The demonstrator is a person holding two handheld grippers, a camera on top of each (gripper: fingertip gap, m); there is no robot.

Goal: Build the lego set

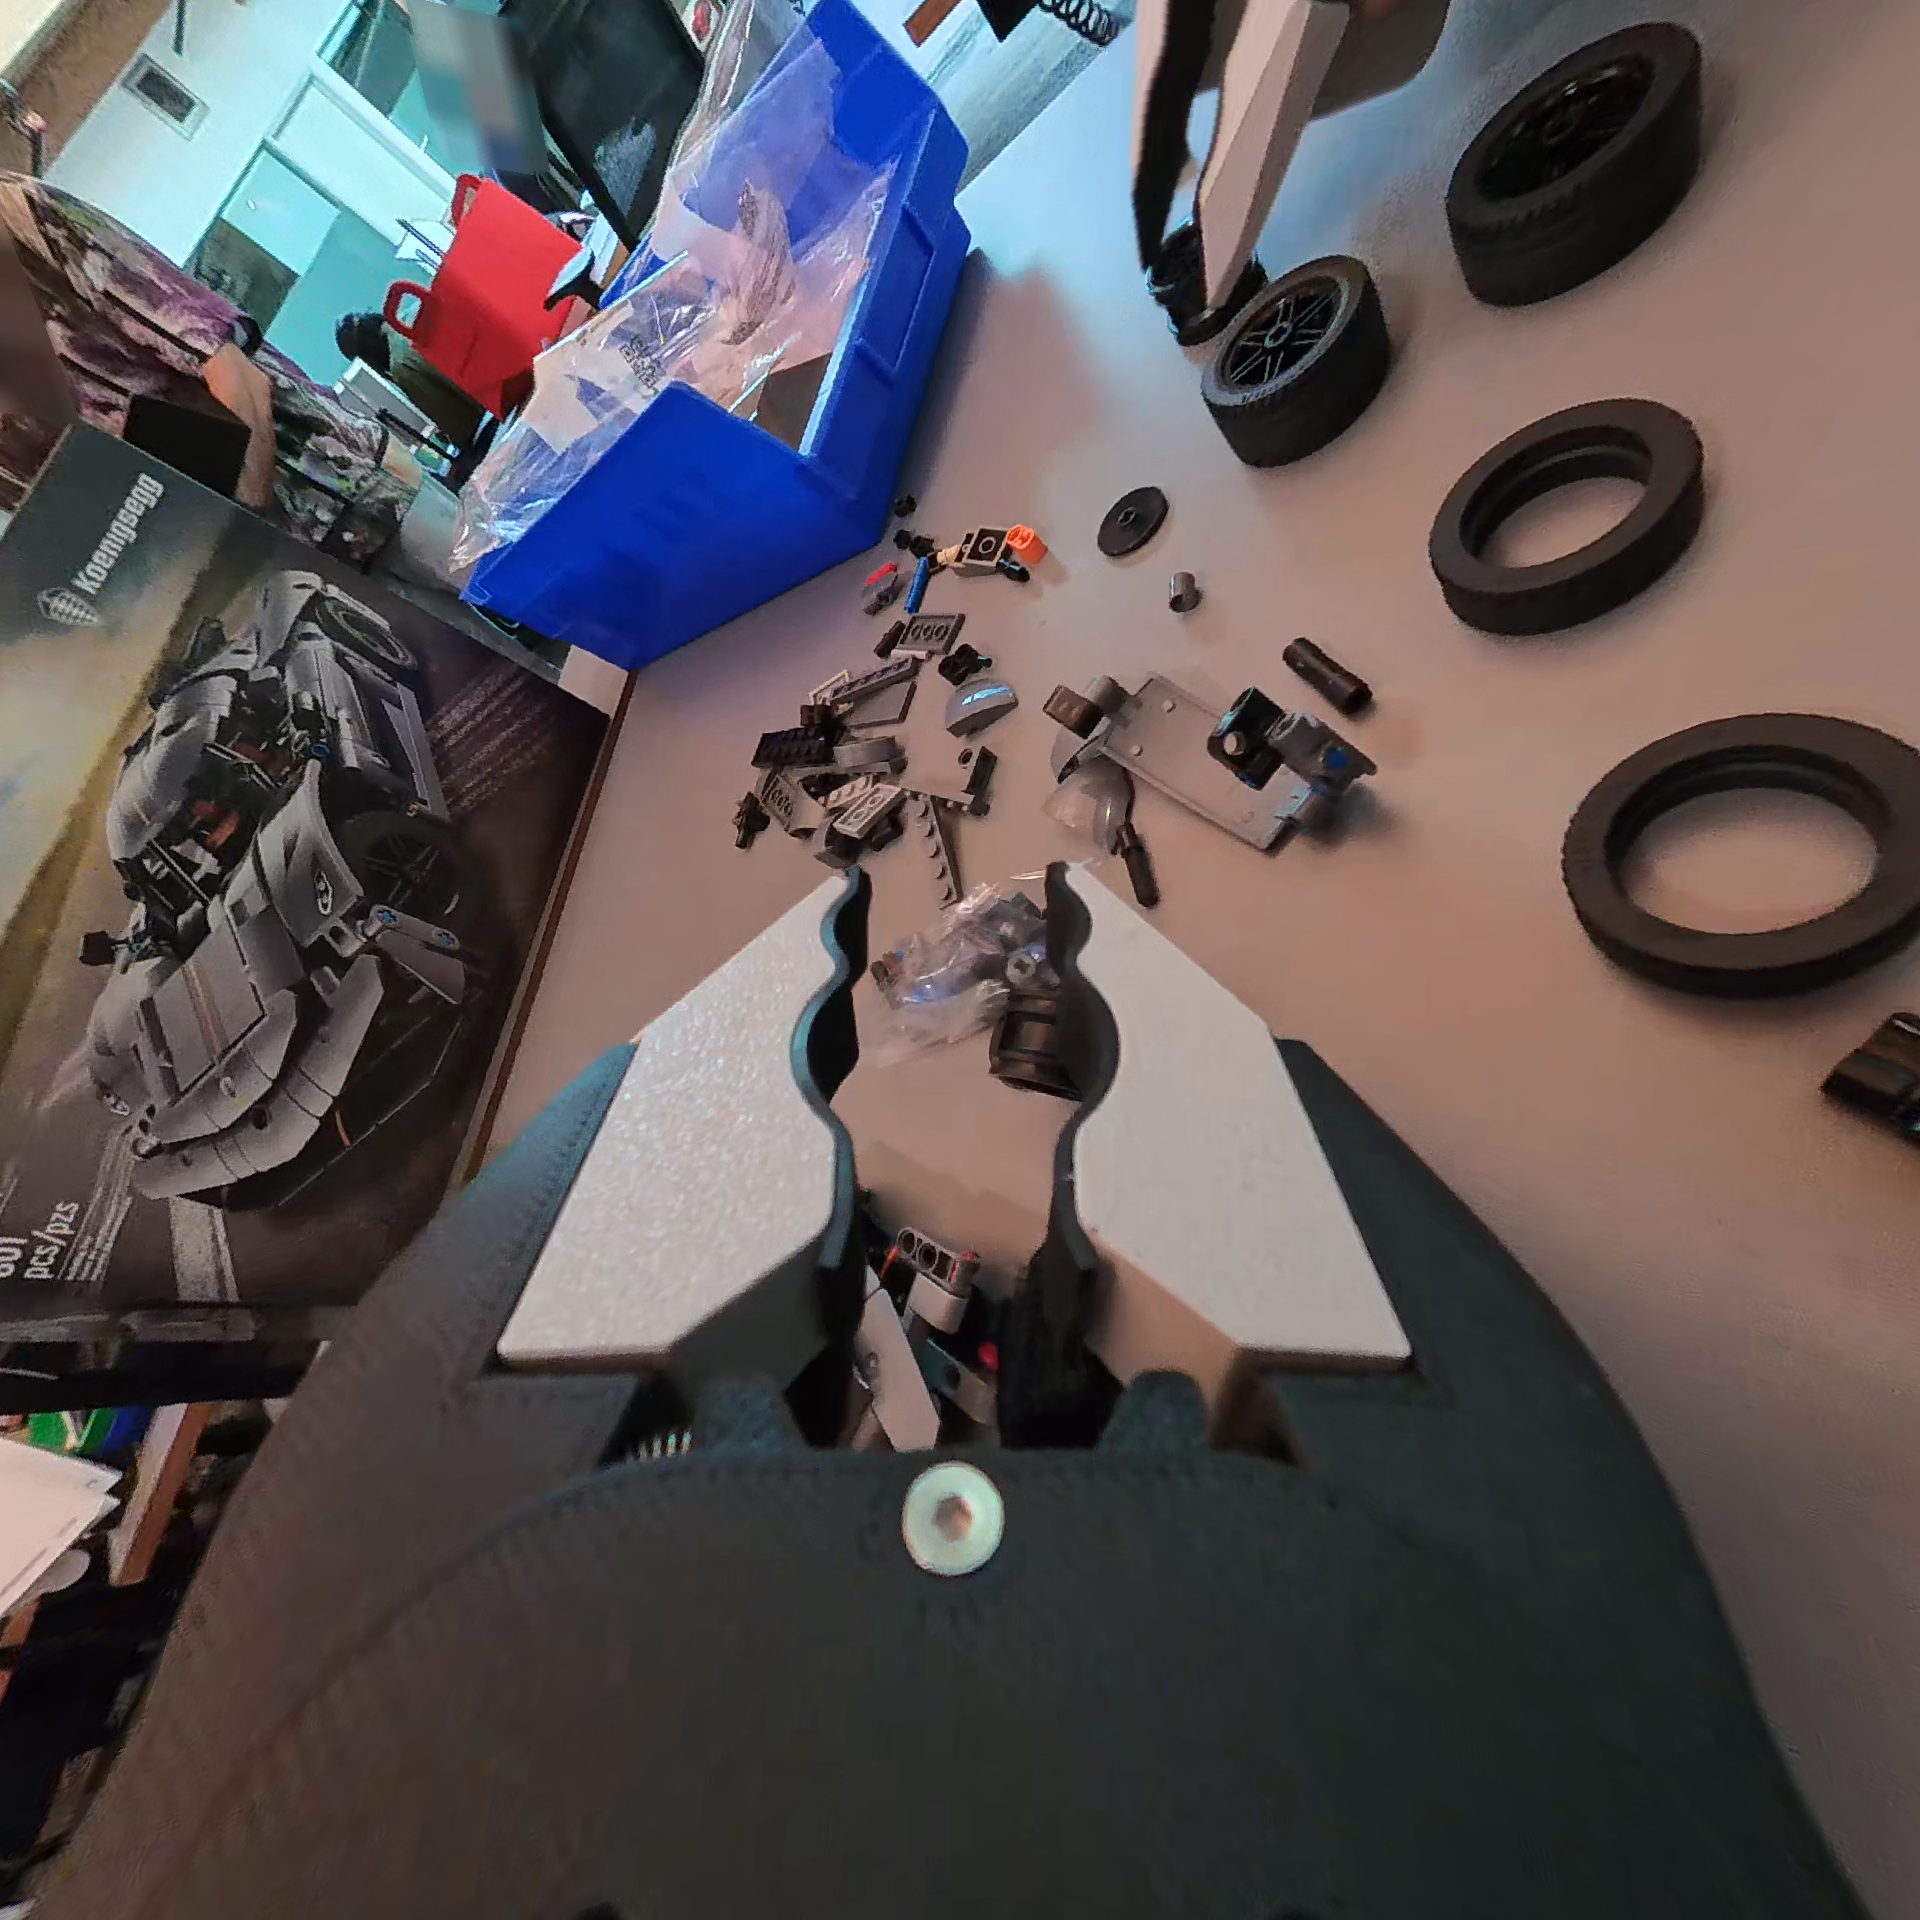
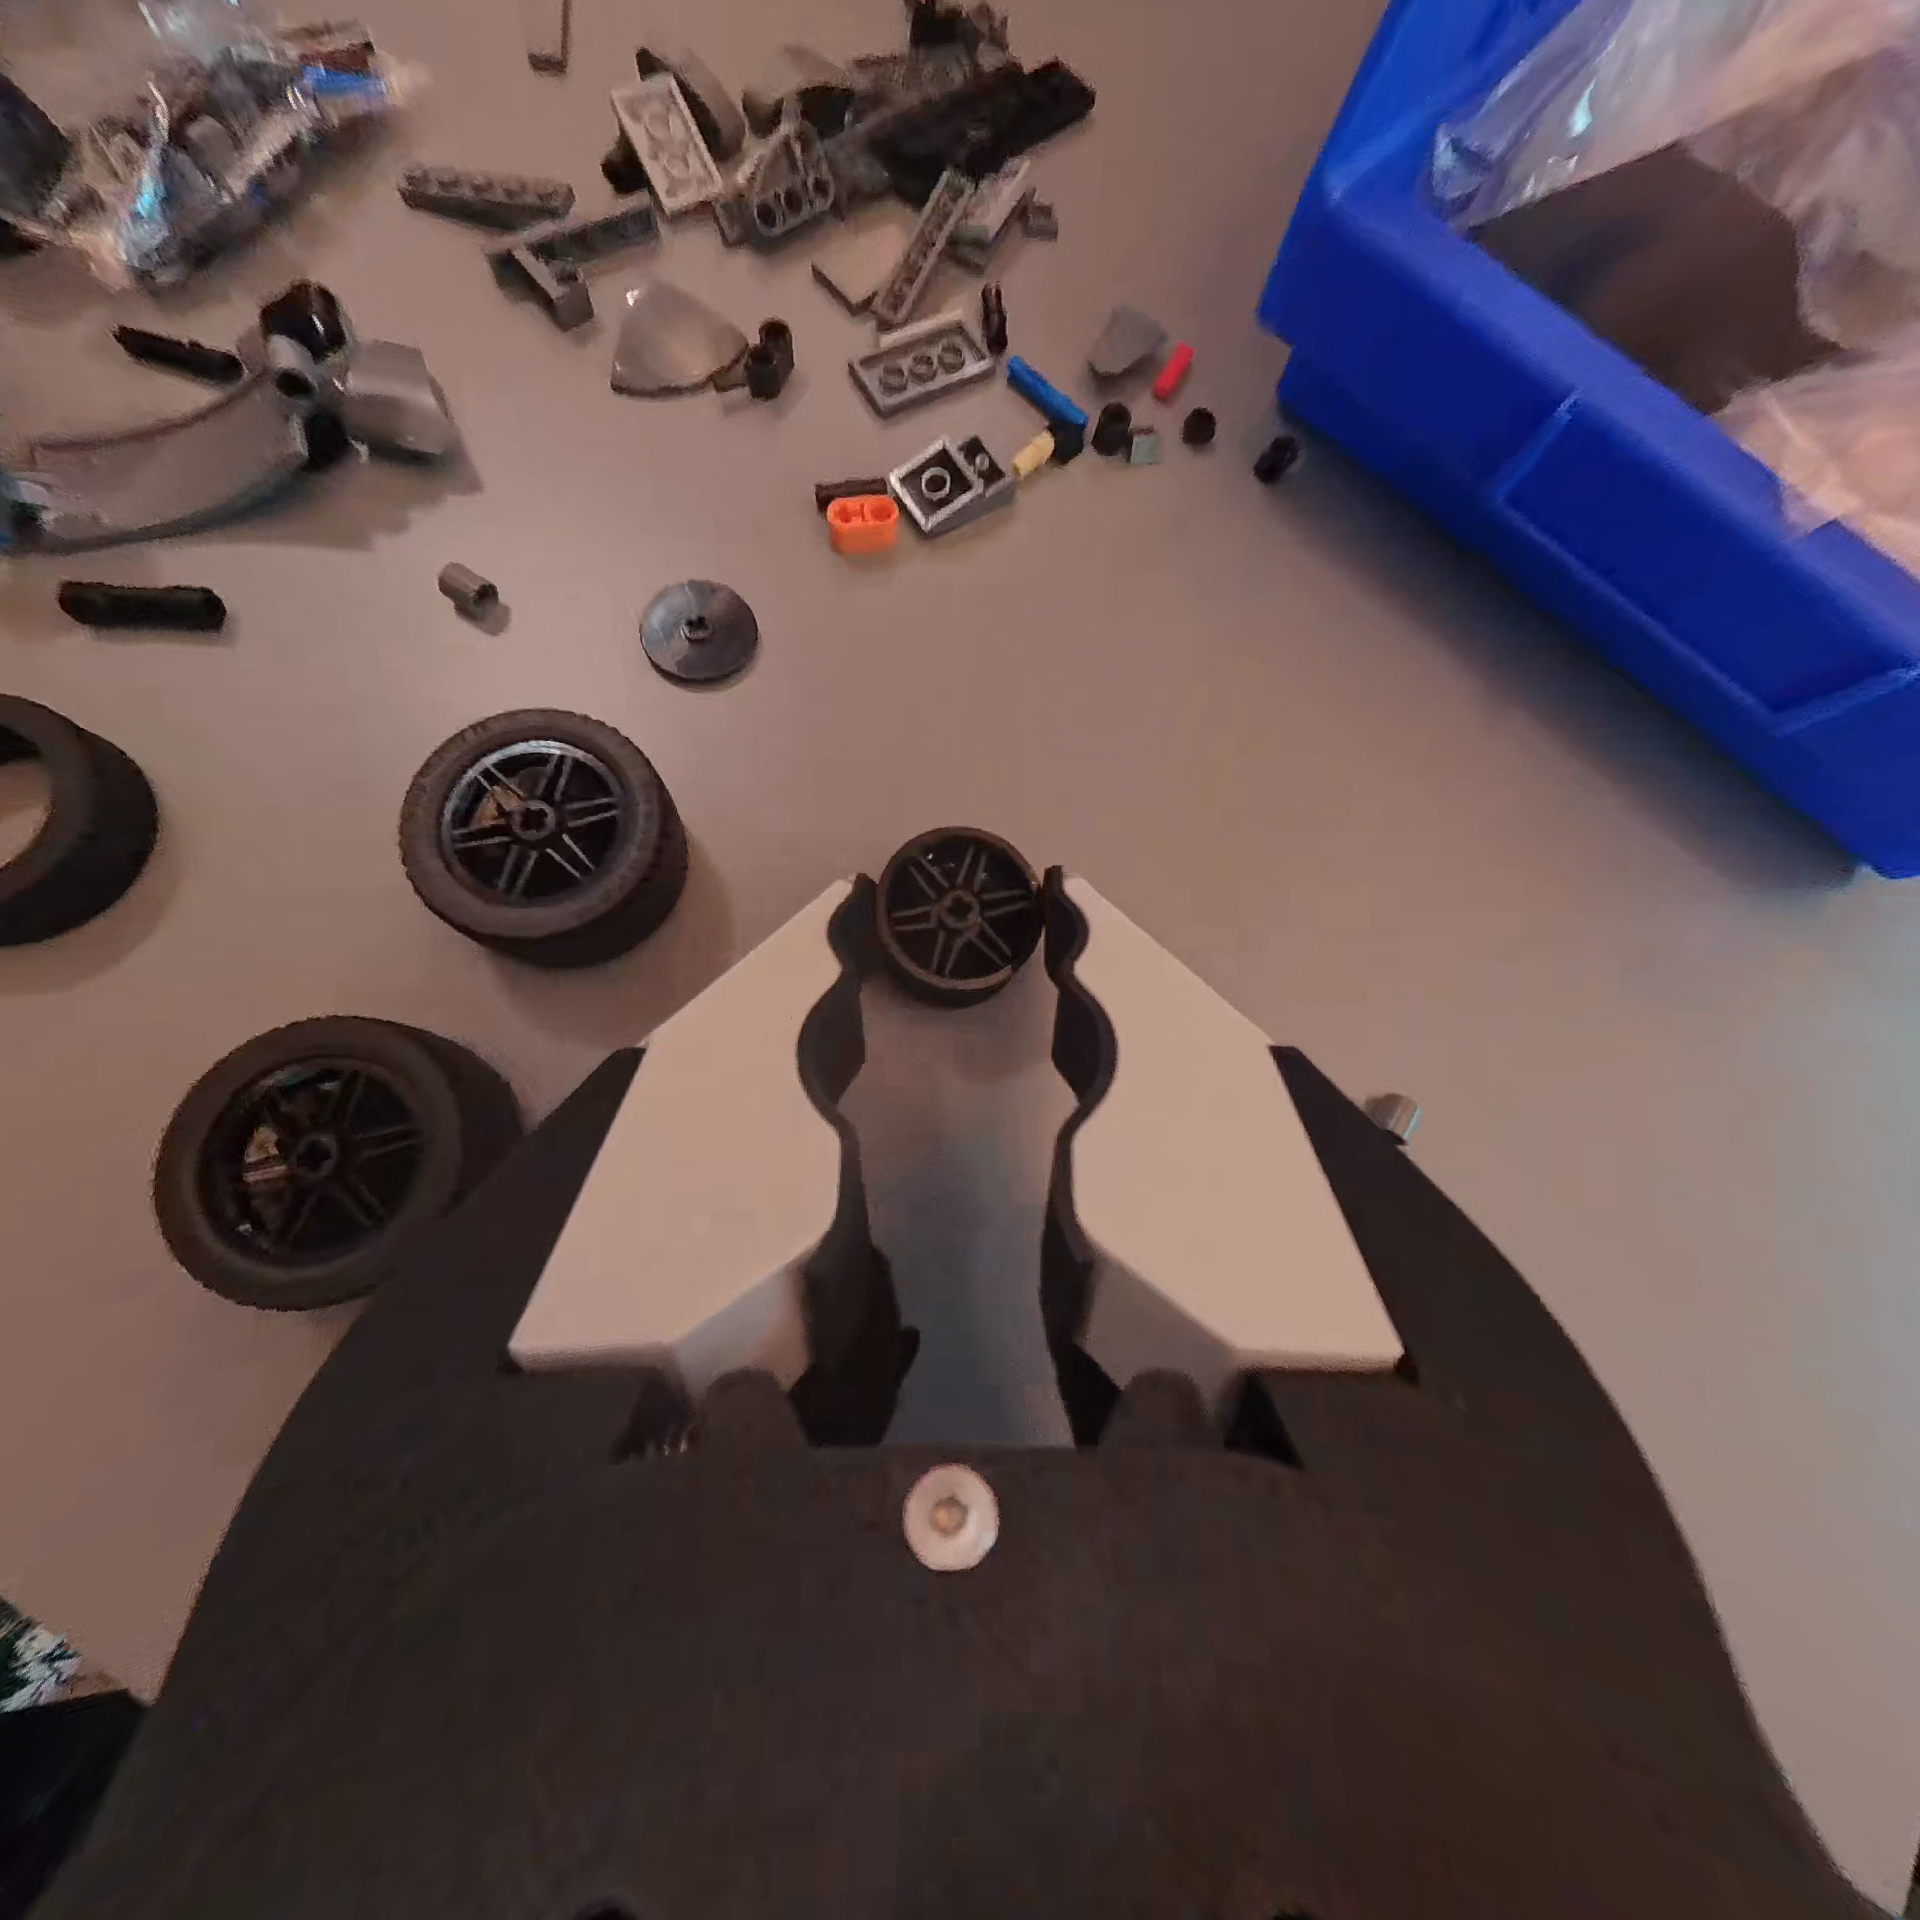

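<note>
While your right hand-held gripper [image 2: 957, 914] pinches a bare black rim [image 2: 957, 920], seat it in an empty tyre [image 1: 1567, 516]; the left hand-held gripper [image 1: 956, 971] hangs part-open, empty.

Right gripper [image 2: 958, 891]: jaws part-closed, tips pinching a small black wheel rim [image 2: 958, 914] from both sides, pointing down toward the table. Also seen far off in the left wrist view [image 1: 1210, 296], standing near upright. Left gripper [image 1: 956, 883]: jaws apart, nothing gripped between the tips, angled low over the table.
</note>
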